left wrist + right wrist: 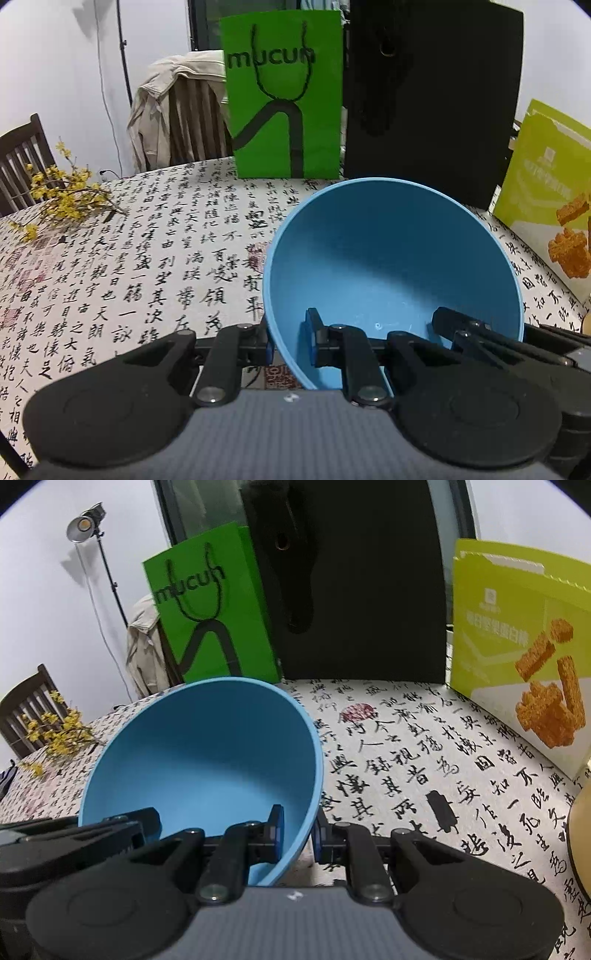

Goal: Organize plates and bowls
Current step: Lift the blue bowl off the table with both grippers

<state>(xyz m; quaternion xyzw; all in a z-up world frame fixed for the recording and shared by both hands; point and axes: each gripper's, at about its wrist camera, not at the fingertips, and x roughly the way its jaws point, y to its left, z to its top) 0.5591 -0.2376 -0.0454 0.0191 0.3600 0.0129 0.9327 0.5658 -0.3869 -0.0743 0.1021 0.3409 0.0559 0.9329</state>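
One blue bowl (391,258) fills the lower middle of both wrist views, tilted so that its inside faces the cameras, over the calligraphy tablecloth (147,266). My left gripper (290,347) is shut on the bowl's left rim, one finger inside the wall and one outside. My right gripper (297,834) is shut on the opposite rim of the same blue bowl (207,753) in the same way. Each gripper shows in the other's view: the right one (480,332) at the bowl's right side, the left one (110,827) at its left. The bowl is empty.
At the table's far edge stand a green paper bag (284,99), a black bag (432,103) and a yellow-green snack box (517,635). A twig of yellow flowers (62,195) lies far left. Chairs, one with a beige jacket (162,107), stand behind. A tan object (580,830) sits at the right edge.
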